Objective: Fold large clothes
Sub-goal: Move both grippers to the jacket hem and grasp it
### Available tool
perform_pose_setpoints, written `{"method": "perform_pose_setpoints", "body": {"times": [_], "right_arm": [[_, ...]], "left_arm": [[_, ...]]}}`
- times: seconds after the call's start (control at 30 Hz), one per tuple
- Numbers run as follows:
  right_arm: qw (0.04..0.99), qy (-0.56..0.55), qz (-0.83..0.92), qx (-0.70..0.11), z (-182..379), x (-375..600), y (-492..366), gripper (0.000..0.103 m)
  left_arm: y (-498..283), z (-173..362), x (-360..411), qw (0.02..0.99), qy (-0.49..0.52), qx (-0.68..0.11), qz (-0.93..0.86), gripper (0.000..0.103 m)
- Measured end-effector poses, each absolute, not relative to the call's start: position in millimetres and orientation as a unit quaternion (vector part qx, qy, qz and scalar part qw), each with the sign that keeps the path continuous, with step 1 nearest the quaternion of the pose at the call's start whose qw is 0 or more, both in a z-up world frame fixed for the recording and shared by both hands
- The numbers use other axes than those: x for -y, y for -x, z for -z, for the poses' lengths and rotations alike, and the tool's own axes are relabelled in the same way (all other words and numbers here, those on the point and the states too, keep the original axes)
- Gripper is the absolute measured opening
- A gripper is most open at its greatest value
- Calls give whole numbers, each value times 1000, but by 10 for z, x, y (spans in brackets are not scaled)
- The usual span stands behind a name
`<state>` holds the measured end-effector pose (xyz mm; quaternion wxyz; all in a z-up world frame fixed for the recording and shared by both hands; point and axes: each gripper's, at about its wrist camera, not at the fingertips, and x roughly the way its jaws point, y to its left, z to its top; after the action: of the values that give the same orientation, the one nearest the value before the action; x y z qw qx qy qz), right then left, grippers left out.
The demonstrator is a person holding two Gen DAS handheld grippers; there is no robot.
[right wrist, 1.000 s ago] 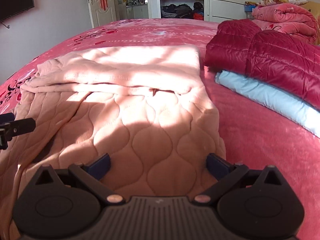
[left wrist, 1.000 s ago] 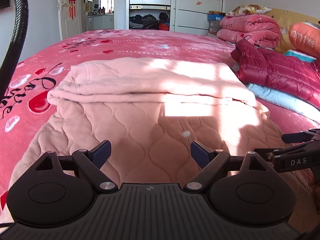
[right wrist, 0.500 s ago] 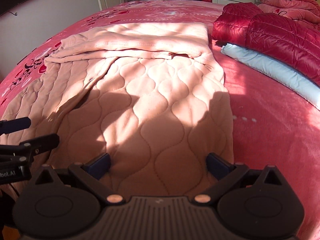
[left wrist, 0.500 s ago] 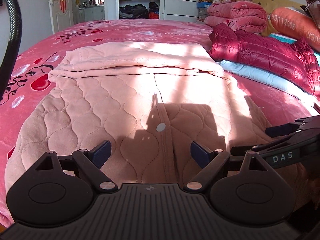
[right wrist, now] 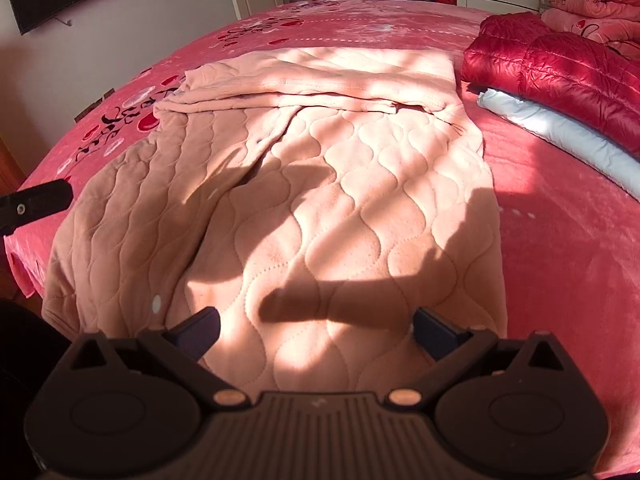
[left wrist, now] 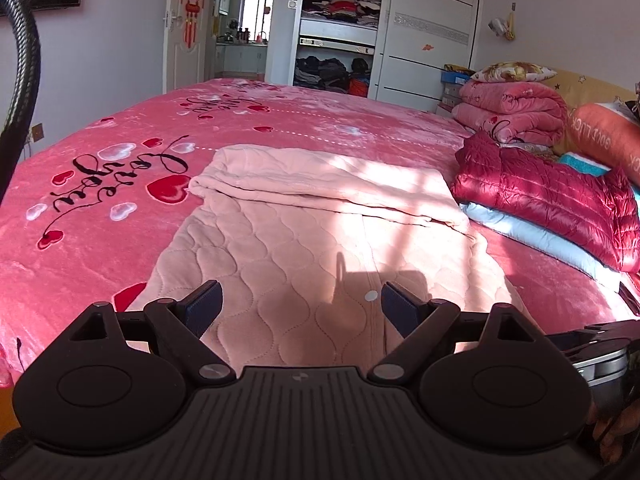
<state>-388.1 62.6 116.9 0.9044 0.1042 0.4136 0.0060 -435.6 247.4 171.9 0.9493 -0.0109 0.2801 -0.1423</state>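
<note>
Left wrist view: pink quilted garment point(left wrist: 320, 256) lies lengthwise ahead, near hem below both grippers; left gripper point(left wrist: 298, 306) spread, empty; right gripper point(right wrist: 316, 330) spread, empty, equally near.

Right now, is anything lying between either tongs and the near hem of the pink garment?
Nothing visible. Left tongs and right tongs are open over the bare garment. The red jacket lies off to the right, touching only the far folded end.
</note>
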Motion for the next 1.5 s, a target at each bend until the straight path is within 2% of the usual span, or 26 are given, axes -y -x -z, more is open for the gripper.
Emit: {"method": "perform_pose_setpoints", "body": {"times": [0.37, 0.47, 0.53, 0.77, 1.0, 1.3, 1.37, 1.43, 1.5], "right_arm": [[913, -212, 89, -336, -1389, -30, 4363, 102], [902, -224, 99, -357, -1183, 126, 4397, 100], [890, -259, 94, -363, -1108, 232, 4353, 91], [864, -295, 54, -403, -908, 327, 4221, 91], [848, -313, -2, -427, -829, 349, 4175, 99], [824, -294, -89, -476, -732, 165, 4058, 95], [822, -303, -92, -474, -713, 190, 4048, 95], [819, -316, -92, -469, -697, 241, 4033, 91], [819, -322, -92, -466, -688, 267, 4031, 87]], "left_arm": [[3902, -1730, -3057, 941, 137, -300, 78, 103], [3753, -1649, -3096, 937, 145, -313, 57, 103], [3680, -1608, -3113, 935, 146, -320, 50, 103], [3374, -1494, -3166, 922, 153, -354, 43, 103], [3171, -1356, -3219, 905, 127, -402, 54, 103], [3098, -1059, -3307, 879, 134, -452, 71, 103], [3123, -1066, -3253, 880, 122, -453, 76, 101], [3143, -1073, -3181, 879, 112, -454, 87, 89], [3181, -1081, -3103, 880, 96, -456, 93, 82]]}}
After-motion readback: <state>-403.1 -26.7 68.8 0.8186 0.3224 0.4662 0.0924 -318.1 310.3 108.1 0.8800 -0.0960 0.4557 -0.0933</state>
